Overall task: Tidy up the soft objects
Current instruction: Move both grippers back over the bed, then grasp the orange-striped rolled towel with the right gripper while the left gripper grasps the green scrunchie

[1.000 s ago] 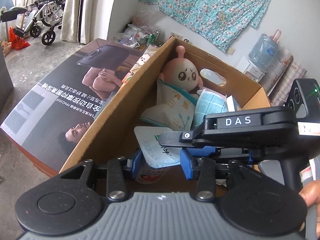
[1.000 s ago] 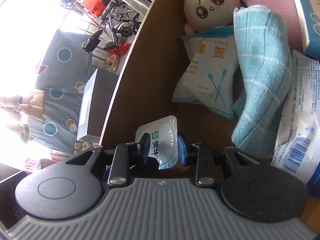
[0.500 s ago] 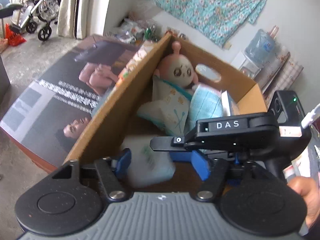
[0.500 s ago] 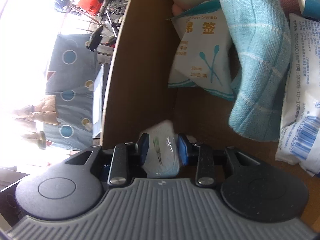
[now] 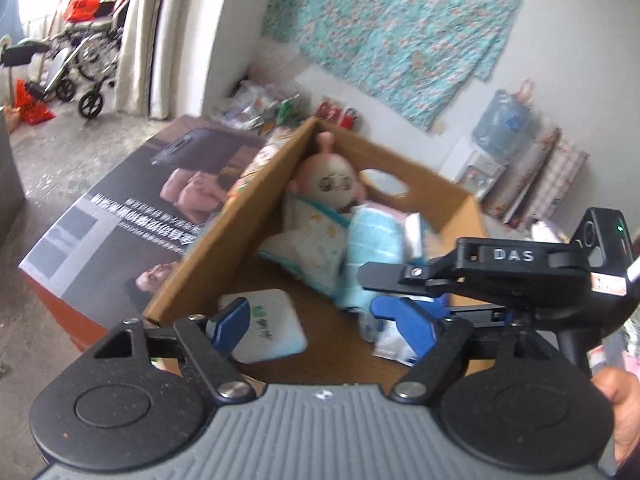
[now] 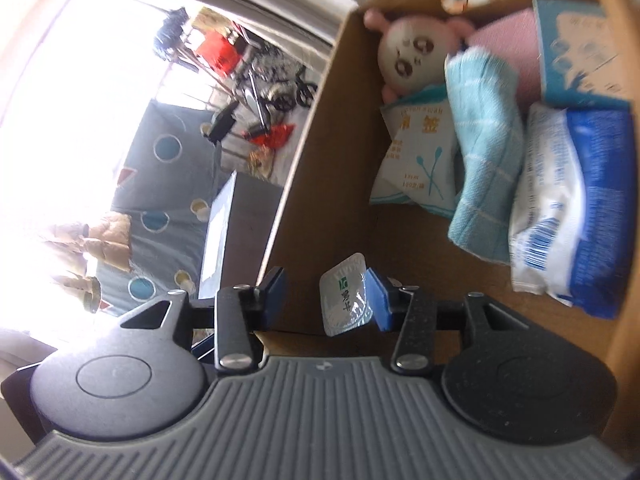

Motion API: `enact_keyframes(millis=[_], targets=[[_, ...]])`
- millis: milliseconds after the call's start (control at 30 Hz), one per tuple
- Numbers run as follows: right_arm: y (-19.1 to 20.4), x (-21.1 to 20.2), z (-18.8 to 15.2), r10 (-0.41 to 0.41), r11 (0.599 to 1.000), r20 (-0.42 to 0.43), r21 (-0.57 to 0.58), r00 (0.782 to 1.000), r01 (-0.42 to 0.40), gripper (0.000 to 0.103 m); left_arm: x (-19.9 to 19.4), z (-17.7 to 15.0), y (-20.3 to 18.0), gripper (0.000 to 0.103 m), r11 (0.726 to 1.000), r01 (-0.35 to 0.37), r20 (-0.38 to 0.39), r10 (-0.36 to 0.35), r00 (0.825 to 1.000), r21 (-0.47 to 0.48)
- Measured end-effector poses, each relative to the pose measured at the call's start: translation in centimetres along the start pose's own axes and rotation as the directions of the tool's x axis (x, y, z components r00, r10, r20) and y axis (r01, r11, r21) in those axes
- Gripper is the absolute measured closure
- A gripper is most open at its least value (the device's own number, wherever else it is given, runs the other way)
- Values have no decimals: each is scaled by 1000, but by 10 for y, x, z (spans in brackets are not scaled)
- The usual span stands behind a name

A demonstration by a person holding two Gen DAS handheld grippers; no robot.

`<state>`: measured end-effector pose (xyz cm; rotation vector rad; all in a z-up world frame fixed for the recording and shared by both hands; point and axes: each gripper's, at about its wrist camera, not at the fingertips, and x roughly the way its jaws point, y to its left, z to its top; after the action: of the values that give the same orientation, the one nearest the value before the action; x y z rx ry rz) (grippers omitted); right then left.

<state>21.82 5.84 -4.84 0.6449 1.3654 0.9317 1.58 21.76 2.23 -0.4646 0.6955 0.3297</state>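
A cardboard box point(image 5: 208, 248) holds soft things: a pink plush doll point(image 5: 332, 180), a cotton swab bag point(image 5: 312, 248), a folded blue towel point(image 5: 376, 240) and a wipes pack point(image 6: 568, 208). A small white pouch with green print point(image 5: 268, 328) lies on the box floor at the near end; it also shows in the right wrist view point(image 6: 346, 296). My left gripper point(image 5: 320, 324) is open above the box, its left finger beside the pouch. My right gripper point(image 6: 326, 296) is open, with the pouch loose against its right finger point(image 6: 378, 300). The right gripper's body point(image 5: 520, 272) sits at the right.
The box stands on a large printed carton point(image 5: 120, 216). A floral cloth point(image 5: 392, 28) hangs on the wall. A water bottle point(image 5: 504, 120) and folded bedding point(image 5: 532, 176) stand at the back right. A wheelchair point(image 5: 76, 68) is at the far left.
My right gripper has opened and let go of the white pouch, which now lies in the box. My left gripper has opened wider and both have drawn back.
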Motion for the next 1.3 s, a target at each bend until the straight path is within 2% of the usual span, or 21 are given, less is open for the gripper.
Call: enact_keyframes(millis=[167, 267, 367, 500, 567, 700, 767, 833, 967, 1033, 1133, 1233, 1300], targets=[[0, -77, -28, -38, 995, 145, -87, 989, 51, 51, -16, -22, -39, 17, 994, 88, 26, -90, 996, 70], [-7, -129, -52, -79, 984, 231, -136, 970, 113, 46, -20, -39, -71, 15, 980, 143, 35, -150, 988, 141], [-20, -180, -75, -146, 969, 309, -147, 940, 199, 41, -18, -56, -106, 15, 954, 211, 28, -222, 975, 212], [-48, -240, -99, -271, 934, 383, -117, 883, 338, 41, -4, -83, -154, 14, 900, 314, -37, -318, 947, 304], [-63, -270, -109, -335, 908, 407, -102, 850, 407, 41, 5, -97, -177, 14, 868, 349, -88, -341, 936, 352], [-95, -319, -124, -440, 850, 404, -100, 802, 517, 40, 16, -124, -218, 14, 810, 396, -140, -374, 917, 433], [-112, -335, -131, -501, 812, 394, -94, 771, 575, 40, 21, -137, -237, 14, 775, 430, -171, -398, 901, 464], [-131, -351, -136, -535, 795, 378, -77, 756, 602, 40, 28, -152, -255, 14, 729, 473, -210, -428, 879, 495], [-157, -365, -131, -533, 802, 346, -84, 772, 591, 40, 50, -180, -289, 15, 672, 520, -256, -457, 852, 527], [-164, -363, -125, -532, 797, 326, -119, 781, 592, 41, 63, -193, -304, 16, 661, 513, -263, -446, 855, 547], [-177, -358, -114, -538, 795, 288, -140, 793, 590, 44, 86, -204, -321, 20, 667, 504, -292, -412, 863, 549], [-188, -354, -105, -523, 812, 264, -133, 810, 568, 48, 104, -208, -333, 20, 669, 511, -310, -406, 860, 540], [-194, -353, -98, -508, 822, 261, -139, 821, 552, 48, 115, -212, -341, 20, 675, 496, -309, -387, 868, 547]])
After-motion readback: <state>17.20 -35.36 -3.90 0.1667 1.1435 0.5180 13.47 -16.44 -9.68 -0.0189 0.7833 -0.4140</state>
